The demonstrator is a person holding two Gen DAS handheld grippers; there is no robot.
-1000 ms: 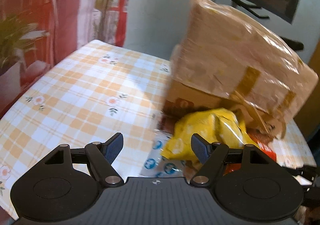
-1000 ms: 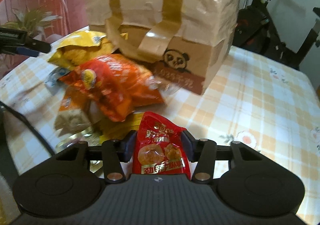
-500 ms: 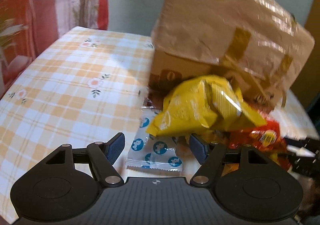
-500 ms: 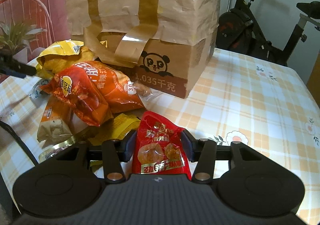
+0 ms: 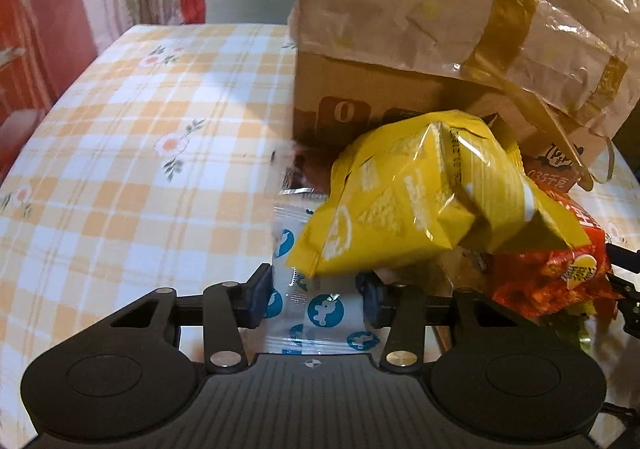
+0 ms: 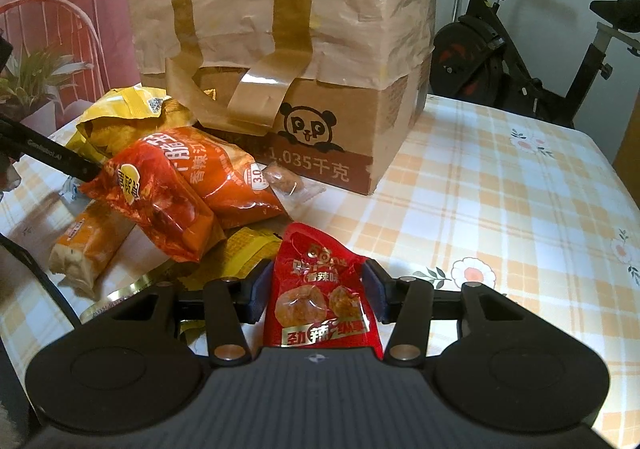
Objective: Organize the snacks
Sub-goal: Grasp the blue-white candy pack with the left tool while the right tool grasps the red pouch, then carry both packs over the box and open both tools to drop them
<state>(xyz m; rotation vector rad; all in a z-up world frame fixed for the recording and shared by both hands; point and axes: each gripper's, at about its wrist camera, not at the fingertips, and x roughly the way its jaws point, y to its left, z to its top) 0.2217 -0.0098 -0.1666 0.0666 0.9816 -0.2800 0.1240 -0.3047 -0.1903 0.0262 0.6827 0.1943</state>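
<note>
White blue-dotted packet (image 5: 320, 309) appears clearly only from left wrist.

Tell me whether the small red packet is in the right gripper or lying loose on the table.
In the gripper. The small red packet stands upright between the right gripper's fingers, both pads pressing its sides.

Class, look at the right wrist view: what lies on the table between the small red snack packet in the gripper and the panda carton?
Bare checked tablecloth fills most of that stretch between the red packet and the panda carton; a small clear-wrapped snack lies beside the carton.
</note>
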